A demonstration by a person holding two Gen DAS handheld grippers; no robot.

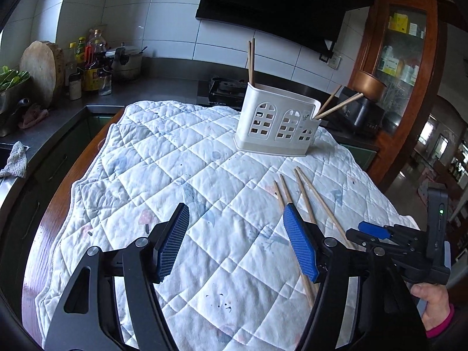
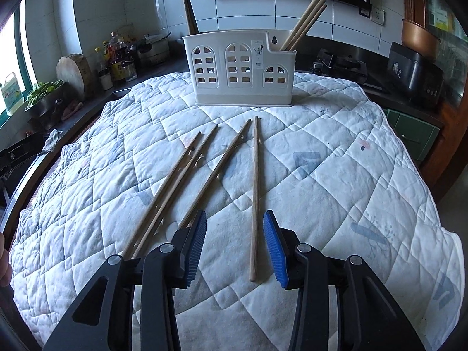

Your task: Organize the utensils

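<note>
You'll find nothing legible: the small sticker (image 2: 258, 53) on the white utensil holder (image 2: 239, 68) seems printed, but it's too blurred.

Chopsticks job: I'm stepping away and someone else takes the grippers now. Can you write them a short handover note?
Left gripper: open, empty, over the quilt.
Right gripper: open, straddling the near end of the rightmost chopstick, pads not on it yet.
Holder stands at the far side of the quilt.
Done: two chopsticks upright at its left end, three leaning in the right compartment.
Left: four loose chopsticks on the quilt, the rightmost one and three to its left. Probably grip the rightmost first.
</note>
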